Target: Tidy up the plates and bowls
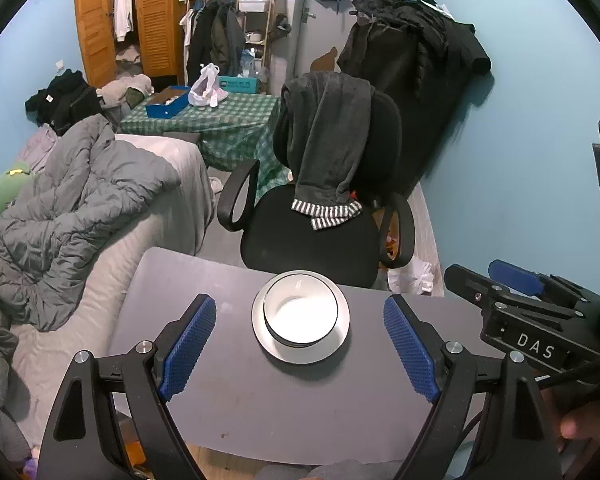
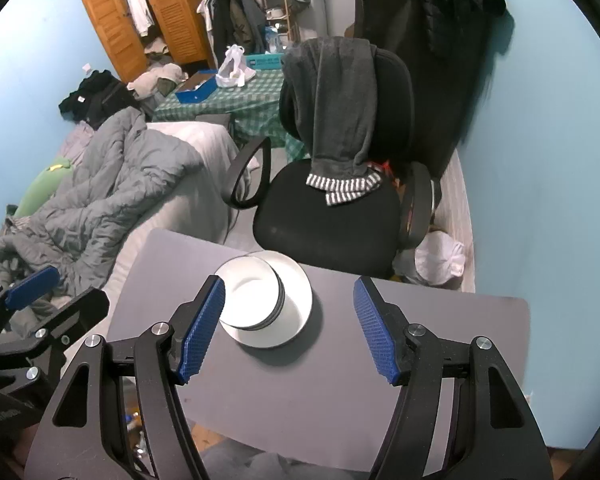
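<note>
A white bowl (image 1: 300, 312) with a dark rim sits on a white plate (image 1: 332, 348) near the far edge of a grey table (image 1: 228, 400). In the right wrist view the bowl (image 2: 248, 296) sits on the plate (image 2: 296, 300), shifted toward its left side. My left gripper (image 1: 300, 340) is open and empty, held above the table, its blue pads either side of the stack. My right gripper (image 2: 288, 324) is open and empty, just right of the stack; it also shows in the left wrist view (image 1: 512, 280).
A black office chair (image 1: 320, 220) draped with a dark garment stands just beyond the table's far edge. A bed with a grey duvet (image 1: 80, 200) lies to the left. A blue wall (image 1: 520, 160) is on the right. A green checked table (image 1: 220, 120) stands further back.
</note>
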